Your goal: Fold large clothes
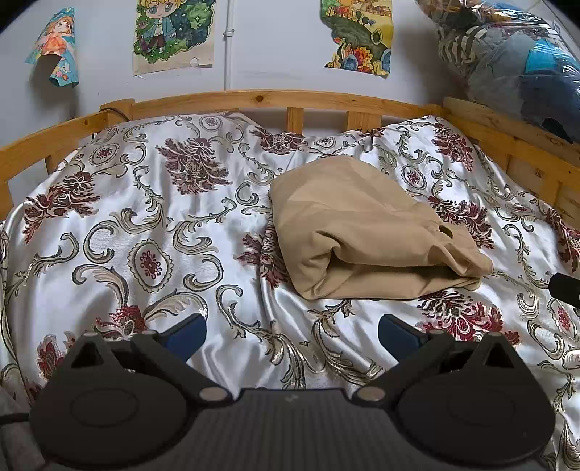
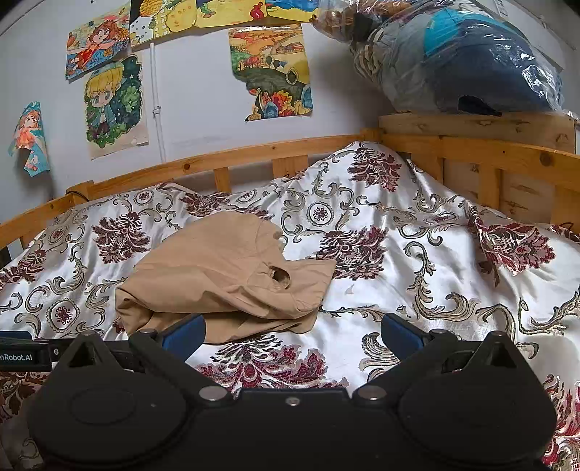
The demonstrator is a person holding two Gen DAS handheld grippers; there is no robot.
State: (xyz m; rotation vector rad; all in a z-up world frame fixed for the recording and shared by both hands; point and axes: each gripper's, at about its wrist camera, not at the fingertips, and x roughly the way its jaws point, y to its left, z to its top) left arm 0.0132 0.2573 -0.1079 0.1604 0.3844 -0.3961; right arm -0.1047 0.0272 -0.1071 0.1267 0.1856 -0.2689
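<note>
1. Tan garment (image 1: pixel 366 232), seen from the left wrist, lies folded into a thick bundle on the flowered bedspread (image 1: pixel 152 224), ahead of the fingers and a little to their right, well apart from both.
2. In that view the left gripper (image 1: pixel 292 331) has its blue-padded fingers (image 1: pixel 186 335) spread wide with nothing between them, only bedspread showing in the gap. A dark piece of the other tool pokes in at the right edge. Beyond the bundle runs the wooden bed rail (image 1: pixel 268 99), with drawings (image 1: pixel 174 34) on the wall and a plastic-wrapped bundle of bedding (image 1: pixel 514 65) at the upper right.
3. From the right wrist, the garment (image 2: pixel 224 275) sits ahead and to the left. Its near edge lies just beside the left-hand blue finger (image 2: pixel 185 333); I cannot tell whether they touch.
4. The right gripper (image 2: pixel 293 331) is likewise spread apart and holds nothing, with bedspread (image 2: pixel 417 253) in the gap. The garment lies outside the gap, towards the left finger.
</note>
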